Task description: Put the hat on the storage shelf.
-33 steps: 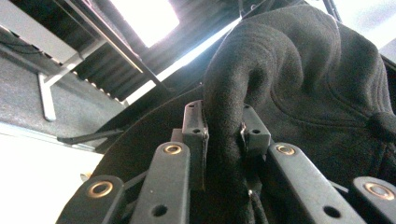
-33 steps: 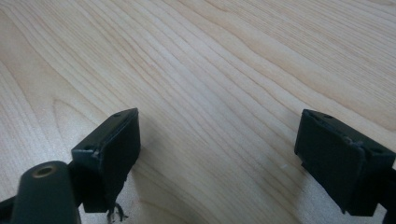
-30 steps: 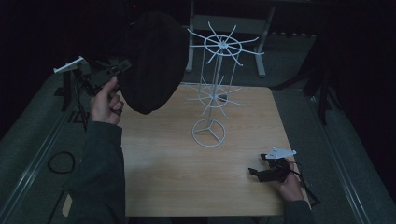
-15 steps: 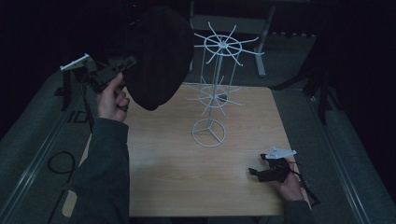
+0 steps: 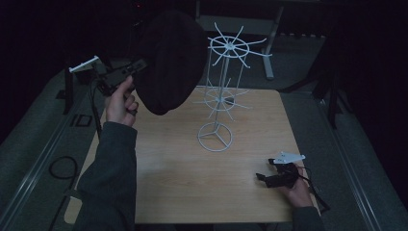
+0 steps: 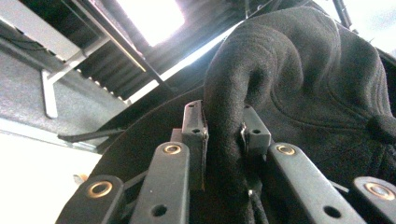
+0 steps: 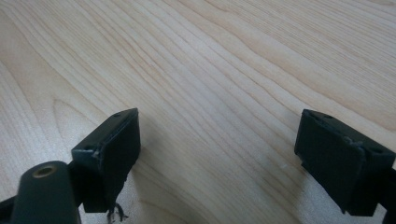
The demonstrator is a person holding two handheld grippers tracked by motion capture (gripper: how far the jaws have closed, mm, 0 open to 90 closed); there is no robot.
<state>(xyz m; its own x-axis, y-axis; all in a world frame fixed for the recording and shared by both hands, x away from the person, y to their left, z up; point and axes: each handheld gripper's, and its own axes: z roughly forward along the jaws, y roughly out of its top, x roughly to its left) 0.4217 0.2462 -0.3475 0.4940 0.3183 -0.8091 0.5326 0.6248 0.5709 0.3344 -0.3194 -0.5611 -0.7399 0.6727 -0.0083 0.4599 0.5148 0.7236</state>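
- Black fleece-looking cap (image 5: 171, 60) is up in the air over the table's far-left corner, just left of the white wire rack (image 5: 222, 91); no logo or writing readable on it.
- Its long axis runs roughly up-down in the high view, the rounded bulk hanging down toward the tabletop.
- The left gripper (image 6: 223, 133) is pinching a fold of the cap's fabric between its jaws, with the left hand (image 5: 121, 102) raised off the table's left edge.
- That rack stands upright on a round base at the middle of the wooden table (image 5: 168, 178), spokes fanning out on top.
- The right gripper (image 7: 219, 149) sits low over bare wood near the front-right corner, jaws spread wide with nothing in them.
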